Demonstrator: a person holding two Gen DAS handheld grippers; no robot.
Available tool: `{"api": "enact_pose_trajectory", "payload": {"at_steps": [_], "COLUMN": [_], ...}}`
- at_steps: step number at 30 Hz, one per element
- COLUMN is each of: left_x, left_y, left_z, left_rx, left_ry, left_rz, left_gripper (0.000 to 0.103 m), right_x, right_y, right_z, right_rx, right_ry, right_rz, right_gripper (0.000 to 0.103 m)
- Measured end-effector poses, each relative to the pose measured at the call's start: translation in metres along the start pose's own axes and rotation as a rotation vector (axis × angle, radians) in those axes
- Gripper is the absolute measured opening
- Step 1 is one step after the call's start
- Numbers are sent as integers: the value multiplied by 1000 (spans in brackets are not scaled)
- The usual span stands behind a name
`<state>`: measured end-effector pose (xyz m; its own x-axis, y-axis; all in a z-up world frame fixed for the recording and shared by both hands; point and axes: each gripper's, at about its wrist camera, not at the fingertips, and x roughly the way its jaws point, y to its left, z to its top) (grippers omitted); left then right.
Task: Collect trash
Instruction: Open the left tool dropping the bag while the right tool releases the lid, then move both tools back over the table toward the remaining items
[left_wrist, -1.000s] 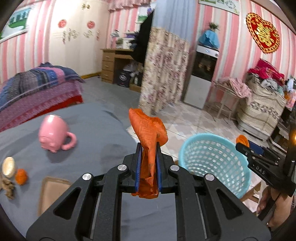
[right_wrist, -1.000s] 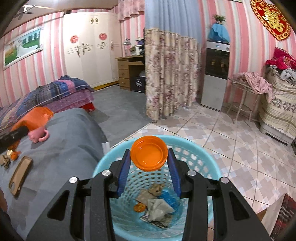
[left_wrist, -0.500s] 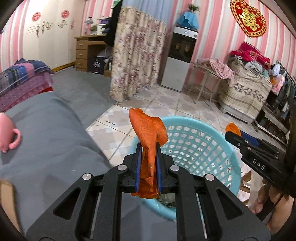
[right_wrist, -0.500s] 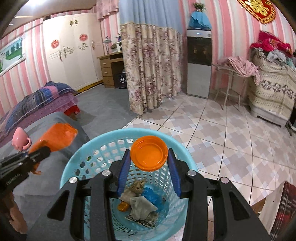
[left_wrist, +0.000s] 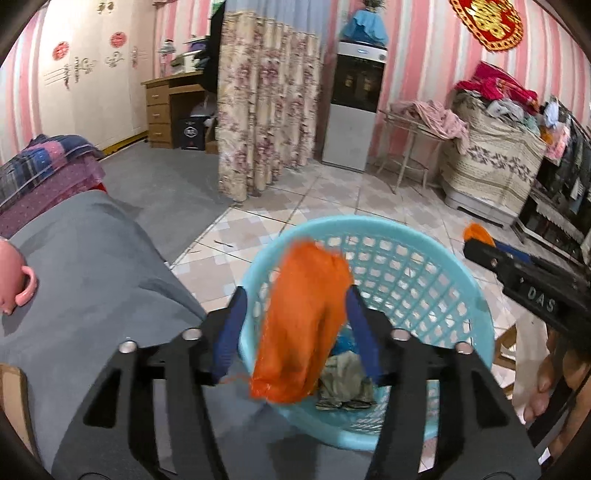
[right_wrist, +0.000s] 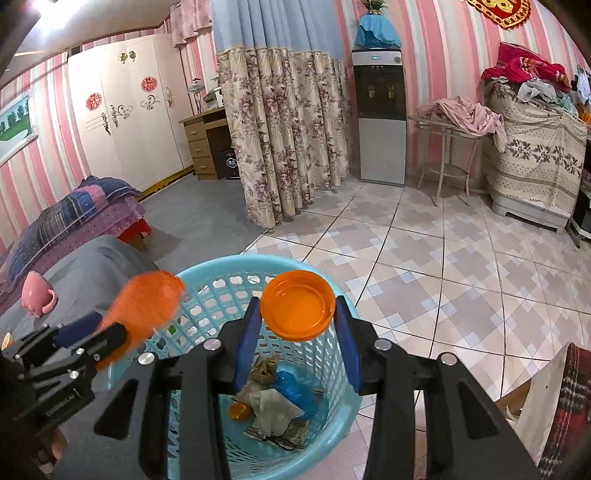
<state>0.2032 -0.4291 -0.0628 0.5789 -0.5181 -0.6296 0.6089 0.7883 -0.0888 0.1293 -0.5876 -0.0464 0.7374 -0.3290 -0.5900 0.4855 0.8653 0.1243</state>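
Observation:
My left gripper (left_wrist: 293, 295) has its jaws spread wide over the near rim of the light blue basket (left_wrist: 443, 258). An orange net bag (left_wrist: 303, 325), blurred, hangs loose between the blue pads, touching at most the right one. My right gripper (right_wrist: 297, 310) is shut on an orange plastic lid (right_wrist: 297, 304) and holds it above the basket (right_wrist: 207, 273). In the right wrist view the left gripper (right_wrist: 92, 336) and the orange bag (right_wrist: 144, 306) sit at the basket's left rim. Crumpled paper and blue plastic trash (right_wrist: 277, 398) lie in the basket.
A grey-covered bed (left_wrist: 81, 258) lies to the left with a pink pig mug (left_wrist: 11, 280) on it. A brown flat object (left_wrist: 11, 398) lies at its near edge. Tiled floor (right_wrist: 443, 258), a floral curtain (right_wrist: 284, 129) and a water dispenser (right_wrist: 380, 118) stand beyond.
My left gripper has opened from shut on the orange bag, and the bag has slipped down between the jaws over the basket. The right gripper still holds the lid above the basket.

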Motion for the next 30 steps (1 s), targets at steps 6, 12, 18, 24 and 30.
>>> {"api": "enact_pose_trajectory", "payload": {"at_steps": [6,12,18,24,30], "left_x": [-17,-44,-65,-83,-100], "left_y": [27,57,87,106,117], "left_z": [6,10,9,2,-3], "left_rx": [-46,-80,-131,-150,-161], "left_ry": [-48,-106,-135,-146,-160], "left_rz": [97,208,283,321,341], "left_gripper": [76,86,91,92,95], "right_x": [1,2,10,18,15], "right_y": [6,20,43,61,74], "right_z": [-2,-4,-7,-11,-12], "right_rx": [-19,-30,-52,-65,-97], "right_ry": [9,6,9,17,1], "right_rz": [-2,7,14,9,-16], "right_gripper": [40,40,40,42,80]}}
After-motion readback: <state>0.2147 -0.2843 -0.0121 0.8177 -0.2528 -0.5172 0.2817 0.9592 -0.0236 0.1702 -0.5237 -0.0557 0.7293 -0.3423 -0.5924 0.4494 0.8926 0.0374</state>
